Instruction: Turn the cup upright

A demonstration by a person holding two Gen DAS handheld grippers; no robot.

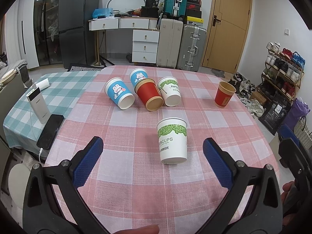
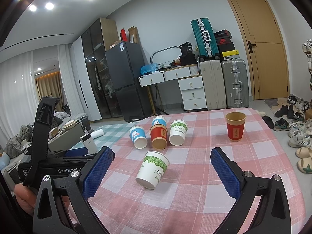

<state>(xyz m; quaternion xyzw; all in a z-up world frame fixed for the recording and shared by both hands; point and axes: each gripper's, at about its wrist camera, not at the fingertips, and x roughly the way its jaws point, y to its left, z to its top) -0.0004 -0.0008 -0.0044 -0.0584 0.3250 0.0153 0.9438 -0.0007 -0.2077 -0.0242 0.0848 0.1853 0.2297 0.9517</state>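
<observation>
1. Left gripper: jaws wide, empty.
2. Right gripper: jaws wide too.
3. White leaf-print cup upright on table btwn left jaws (nearer its right pad).

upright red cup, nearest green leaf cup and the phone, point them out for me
upright red cup (image 2: 235,130), right wrist view, on its red sleeve
nearest green leaf cup (image 1: 172,142), left wrist view, on its white side wall
phone (image 1: 51,130), left wrist view, on its dark screen
</observation>
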